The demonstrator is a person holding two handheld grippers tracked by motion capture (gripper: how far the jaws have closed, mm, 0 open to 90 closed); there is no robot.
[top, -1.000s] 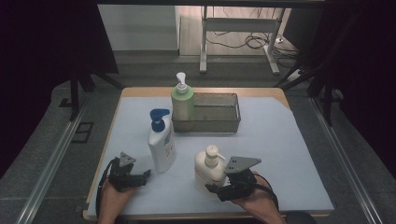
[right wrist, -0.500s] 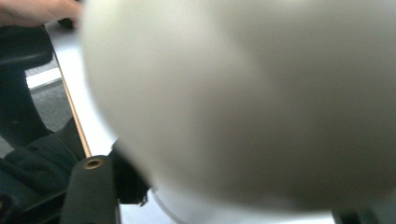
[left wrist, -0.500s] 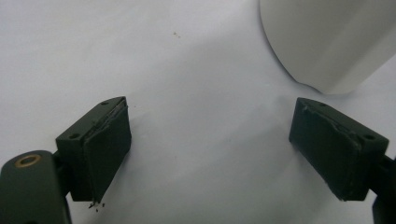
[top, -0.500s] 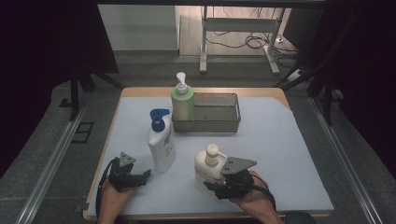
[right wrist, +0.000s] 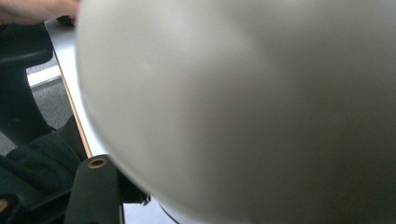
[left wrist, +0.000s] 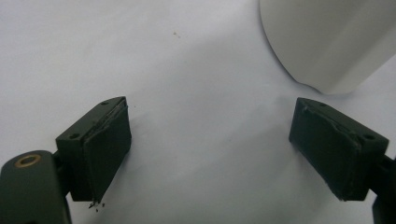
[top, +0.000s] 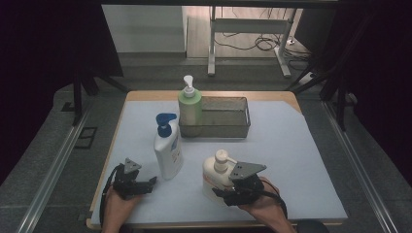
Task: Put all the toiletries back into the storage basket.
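Standing upright near the front edge of the table point(top: 311, 145), a squat cream pump bottle point(top: 217, 175) sits between the jaws of the right gripper point(top: 228, 193), which comes at it from the person's side. Those jaws have just been closing with the bottle between them; whether the pads now press on its wall cannot be told, since the bottle's pale body point(right wrist: 243, 112) crowds the right gripper view and covers the pads.

Left gripper point(top: 145, 183): rests low on the white mat by the front left corner, jaws spread wide, nothing between them. In its own view the two black pads point(left wrist: 109, 149) stand well apart over bare mat, with the base of a white bottle point(left wrist: 327, 42) beyond the right-hand jaw, cut off by the frame's top edge.

Cream bottle, orientation: long axis vertical, pump head on top, spout turned toward the right of the table.

Other items: a tall white bottle with blue pump point(top: 168, 148), upright, just left of the cream one and apart from it; a green pump bottle point(top: 189, 104) standing at the left end of a wire mesh basket point(top: 233, 127) farther back. Labels on all bottles are too small to read.
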